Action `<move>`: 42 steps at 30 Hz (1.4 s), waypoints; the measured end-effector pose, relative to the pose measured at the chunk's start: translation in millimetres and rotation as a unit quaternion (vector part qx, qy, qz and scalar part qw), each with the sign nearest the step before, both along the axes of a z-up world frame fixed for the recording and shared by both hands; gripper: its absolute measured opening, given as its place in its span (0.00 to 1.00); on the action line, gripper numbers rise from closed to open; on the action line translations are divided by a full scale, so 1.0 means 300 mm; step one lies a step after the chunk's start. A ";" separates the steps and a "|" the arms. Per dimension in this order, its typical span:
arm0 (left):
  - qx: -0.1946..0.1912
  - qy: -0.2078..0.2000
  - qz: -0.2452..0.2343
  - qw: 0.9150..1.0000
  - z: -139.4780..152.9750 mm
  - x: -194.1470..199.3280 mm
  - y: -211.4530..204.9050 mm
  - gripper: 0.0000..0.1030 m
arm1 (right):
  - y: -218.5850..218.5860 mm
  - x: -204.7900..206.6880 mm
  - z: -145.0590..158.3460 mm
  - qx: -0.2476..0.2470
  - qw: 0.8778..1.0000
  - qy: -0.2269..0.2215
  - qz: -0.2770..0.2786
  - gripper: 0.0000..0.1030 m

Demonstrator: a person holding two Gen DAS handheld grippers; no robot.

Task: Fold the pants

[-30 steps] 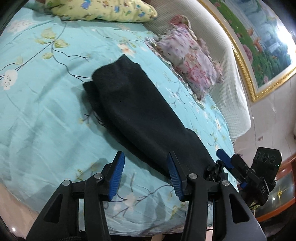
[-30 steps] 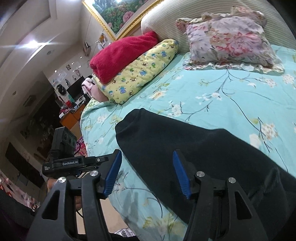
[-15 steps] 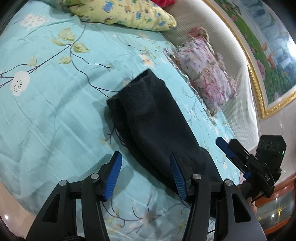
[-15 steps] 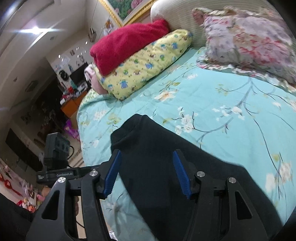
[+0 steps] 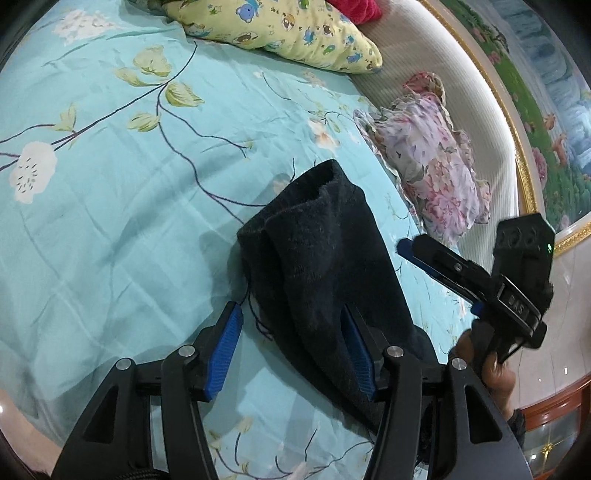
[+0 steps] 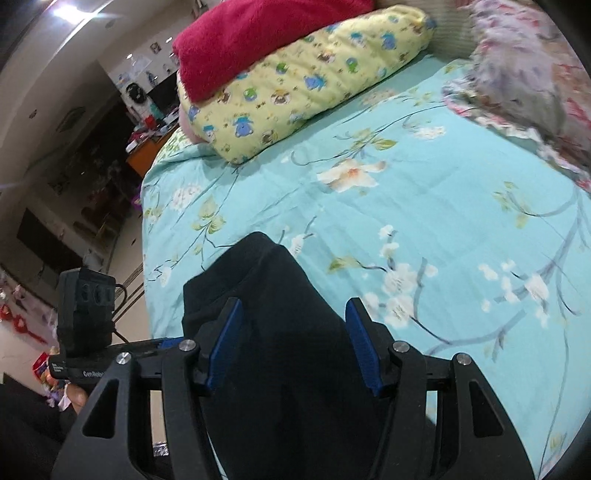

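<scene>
Dark pants [image 5: 325, 266] are laid folded lengthwise on a floral bedsheet [image 5: 110, 192], under the wide, empty left gripper [image 5: 291, 350] and right gripper [image 6: 295, 343]; only the top layer might be pinched, undoing the fold.

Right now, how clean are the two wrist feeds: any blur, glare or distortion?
Left wrist view: sharp, fisheye bending the headboard, with the black pants crisp. Right wrist view: motion blur smears the floral pillow, ceiling light glare top left, dark room beyond.
</scene>
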State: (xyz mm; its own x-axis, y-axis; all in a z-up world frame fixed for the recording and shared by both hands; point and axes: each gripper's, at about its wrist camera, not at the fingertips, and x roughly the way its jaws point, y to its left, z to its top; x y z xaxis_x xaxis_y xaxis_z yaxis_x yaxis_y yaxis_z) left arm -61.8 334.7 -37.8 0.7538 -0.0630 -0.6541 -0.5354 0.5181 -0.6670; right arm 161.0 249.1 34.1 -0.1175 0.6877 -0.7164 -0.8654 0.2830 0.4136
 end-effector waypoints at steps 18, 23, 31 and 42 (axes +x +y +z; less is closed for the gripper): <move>-0.013 -0.003 0.007 1.000 -0.038 0.051 0.022 0.20 | 0.199 0.000 -0.084 -0.076 0.993 -0.004 0.086 0.26; -0.008 -0.013 0.003 1.000 0.002 0.052 -0.002 0.16 | 0.142 -0.018 -0.039 -0.050 0.997 -0.003 0.065 0.22; 0.010 -0.048 -0.017 0.999 0.119 0.041 -0.058 0.15 | 0.029 -0.046 0.067 0.008 1.000 -0.009 0.022 0.22; 0.084 -0.091 -0.089 0.988 0.311 0.088 -0.294 0.15 | -0.285 -0.072 0.190 0.117 0.991 0.005 -0.070 0.22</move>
